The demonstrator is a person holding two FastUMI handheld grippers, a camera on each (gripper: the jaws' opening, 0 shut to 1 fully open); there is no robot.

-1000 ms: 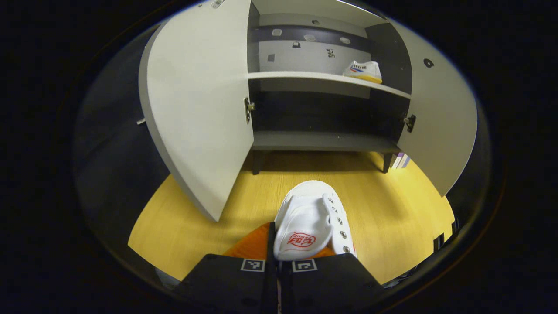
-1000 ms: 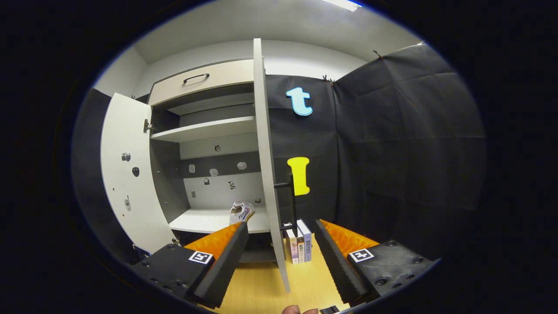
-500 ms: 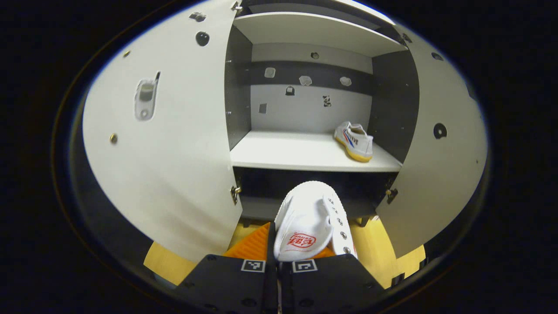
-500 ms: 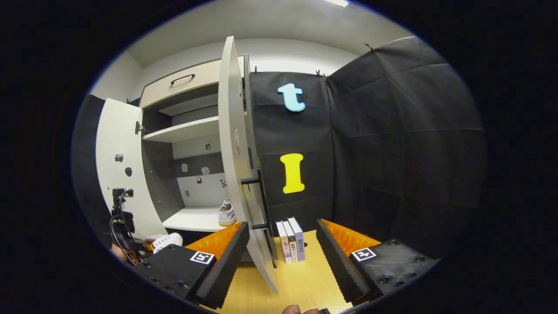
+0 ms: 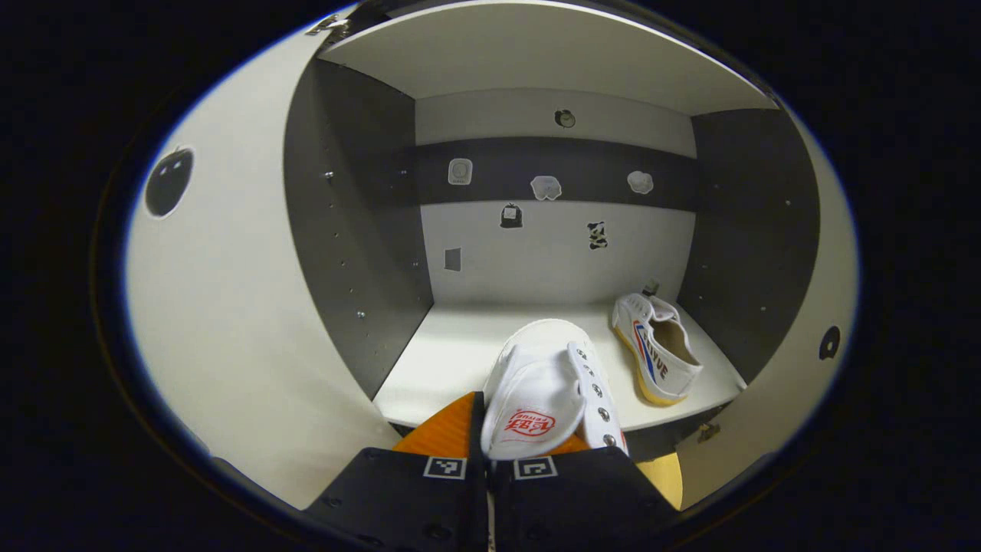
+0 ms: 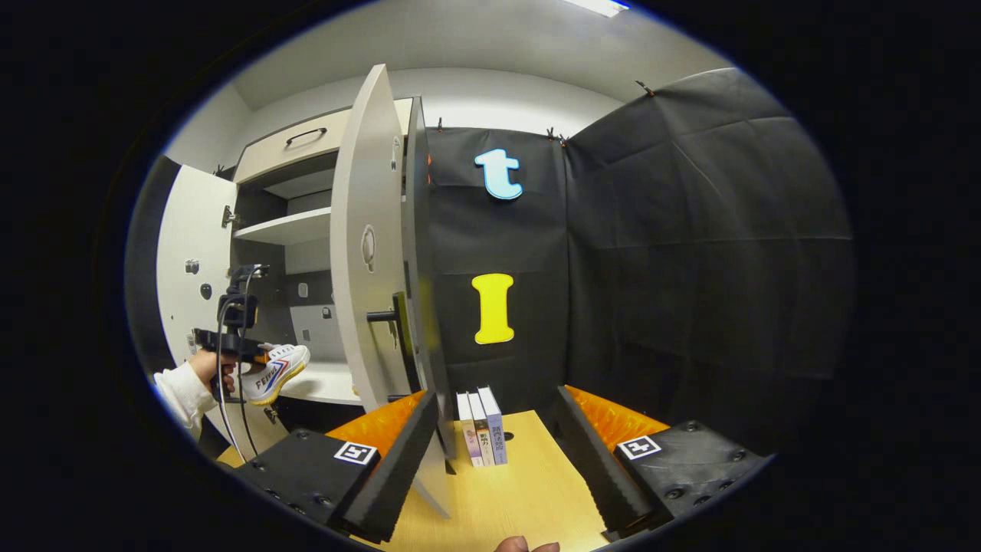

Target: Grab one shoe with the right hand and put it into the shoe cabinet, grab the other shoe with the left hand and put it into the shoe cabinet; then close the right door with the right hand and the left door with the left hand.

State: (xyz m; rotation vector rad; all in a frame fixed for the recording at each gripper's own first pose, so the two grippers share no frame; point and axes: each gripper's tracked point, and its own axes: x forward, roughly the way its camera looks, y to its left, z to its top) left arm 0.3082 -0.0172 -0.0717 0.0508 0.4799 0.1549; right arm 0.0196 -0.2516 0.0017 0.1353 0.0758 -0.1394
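1. White canvas sneaker with red tongue logo [image 5: 548, 391]: pinched in left claw [image 5: 490, 452], toe over front edge of pale cabinet shelf [image 5: 452, 360].
2. Second white sneaker with yellow sole [image 5: 657, 356]: on shelf, right side.
3. Right claw [image 6: 490, 452]: spread, holding nothing, beside open right door [image 6: 368, 253].

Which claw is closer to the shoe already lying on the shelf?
Left. The left claw, carrying its own shoe, is just before the shelved shoe; the right claw hangs outside the right door.
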